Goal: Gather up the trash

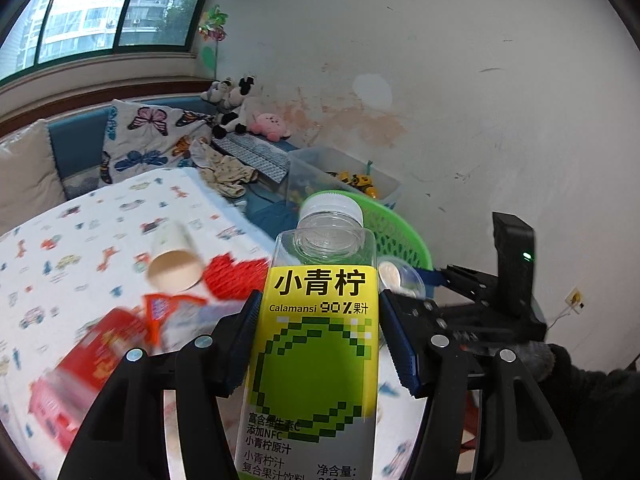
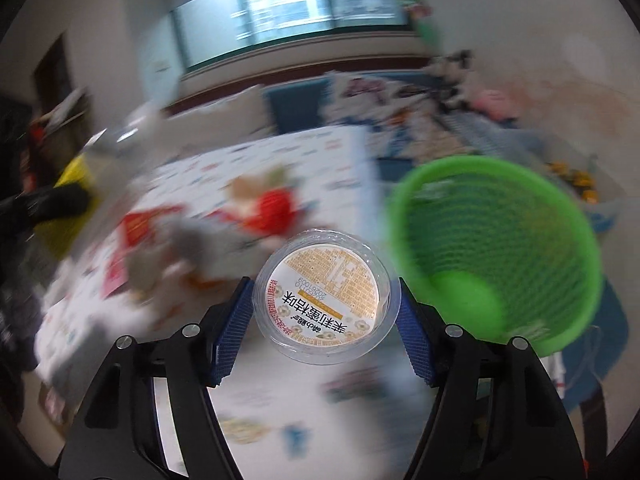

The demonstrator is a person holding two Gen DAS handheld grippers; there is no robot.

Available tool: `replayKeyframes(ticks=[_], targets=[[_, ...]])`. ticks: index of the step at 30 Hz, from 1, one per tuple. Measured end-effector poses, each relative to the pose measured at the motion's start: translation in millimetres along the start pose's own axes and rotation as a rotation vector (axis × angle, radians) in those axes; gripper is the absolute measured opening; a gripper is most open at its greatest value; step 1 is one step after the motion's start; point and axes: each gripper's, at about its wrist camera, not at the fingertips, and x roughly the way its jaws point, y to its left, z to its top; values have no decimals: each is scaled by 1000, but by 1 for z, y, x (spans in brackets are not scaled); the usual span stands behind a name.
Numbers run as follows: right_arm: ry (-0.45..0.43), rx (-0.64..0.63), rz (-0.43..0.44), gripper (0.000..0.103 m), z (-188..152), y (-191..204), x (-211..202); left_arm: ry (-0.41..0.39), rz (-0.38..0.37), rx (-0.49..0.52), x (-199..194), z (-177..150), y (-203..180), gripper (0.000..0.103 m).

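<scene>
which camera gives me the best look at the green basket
The right wrist view: the green basket shows nearly whole, its open mouth and mesh wall facing the camera, though blurred. In the left wrist view only a strip of its rim shows behind the bottle.

Both wrist views close, angled down, sharing green basket point(image 1: 394, 236), table point(image 2: 304, 152)

Black two-finger tools with blue pads

The left tool point(image 1: 318, 340) and right tool point(image 2: 324, 320) share black angular linkages, round silver screws at the joints and blue ribbed pads point(image 2: 230, 332). Seen from the left wrist, the right tool's body shows a green light point(image 1: 527, 257), beside a dark fuzzy sleeve point(image 1: 576, 376).
</scene>
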Motion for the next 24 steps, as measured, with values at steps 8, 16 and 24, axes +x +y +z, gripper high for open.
replayKeyframes(ticks=[8,16,24], targets=[[29,88,-103,69,7,-76,22,52,-29,7,63,35,-30,57],[25,169,-104,78,6,-110,25,135,-37,0,132,62,-50,57],[-27,202,-130,81,0,-129,-8,223,-20,-15,197,77,-69,57]])
